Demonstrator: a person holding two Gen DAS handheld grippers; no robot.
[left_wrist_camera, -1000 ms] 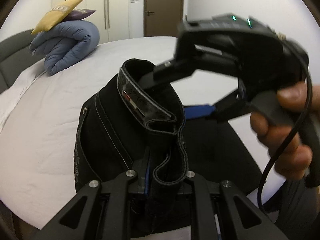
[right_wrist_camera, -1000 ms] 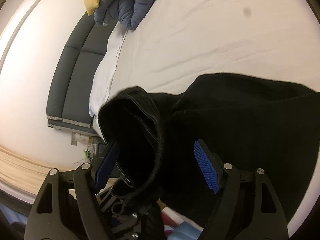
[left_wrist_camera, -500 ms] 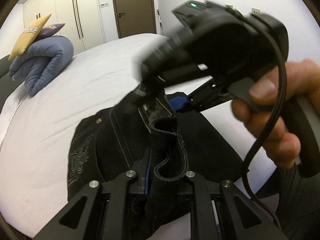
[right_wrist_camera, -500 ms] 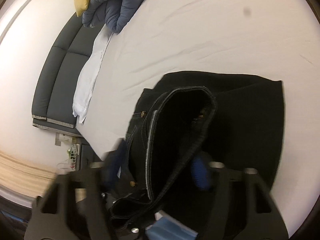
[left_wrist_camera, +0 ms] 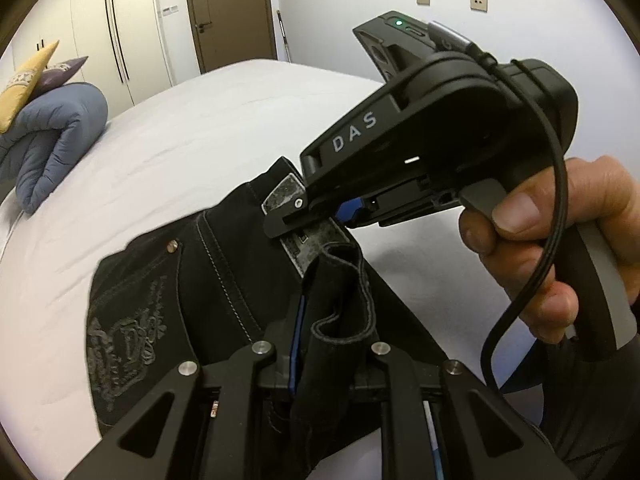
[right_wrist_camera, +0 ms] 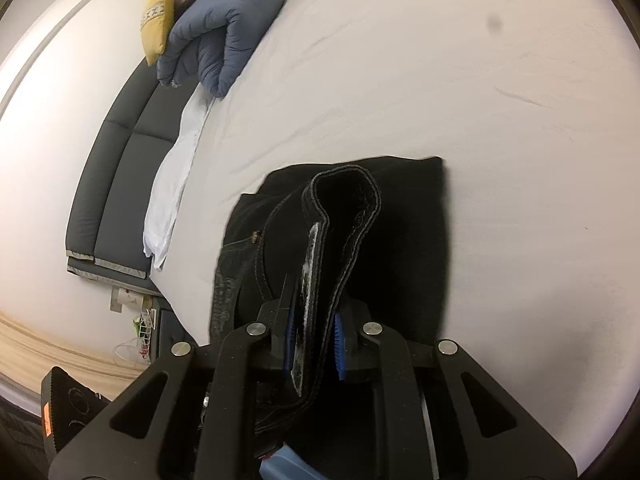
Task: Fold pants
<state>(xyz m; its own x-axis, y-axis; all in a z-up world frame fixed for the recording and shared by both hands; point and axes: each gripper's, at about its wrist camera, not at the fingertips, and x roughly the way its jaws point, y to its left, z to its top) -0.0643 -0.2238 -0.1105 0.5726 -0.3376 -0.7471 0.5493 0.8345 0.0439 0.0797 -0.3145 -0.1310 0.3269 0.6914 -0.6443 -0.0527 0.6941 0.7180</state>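
Observation:
Black pants (left_wrist_camera: 168, 300) with grey embroidery on a back pocket lie partly folded on the white bed (left_wrist_camera: 168, 152). My left gripper (left_wrist_camera: 324, 356) is shut on a bunched fold of the waistband. My right gripper (left_wrist_camera: 320, 212) shows in the left wrist view, held by a hand, shut on the waistband by its grey leather patch (left_wrist_camera: 286, 194). In the right wrist view the right gripper (right_wrist_camera: 312, 340) pinches the waistband (right_wrist_camera: 344, 208) upright between its blue pads (right_wrist_camera: 338, 344), with the rest of the pants (right_wrist_camera: 408, 248) flat on the bed behind.
A rolled blue duvet (left_wrist_camera: 52, 132) with yellow and purple cushions (left_wrist_camera: 24, 80) lies at the bed's far left. A grey headboard (right_wrist_camera: 116, 168) and a bedside shelf (right_wrist_camera: 136, 320) sit left in the right wrist view. Wardrobes and a brown door (left_wrist_camera: 228, 12) stand behind.
My right gripper was open around the waistband, then moved in and closed on it. The left gripper kept its hold while the view swung right.

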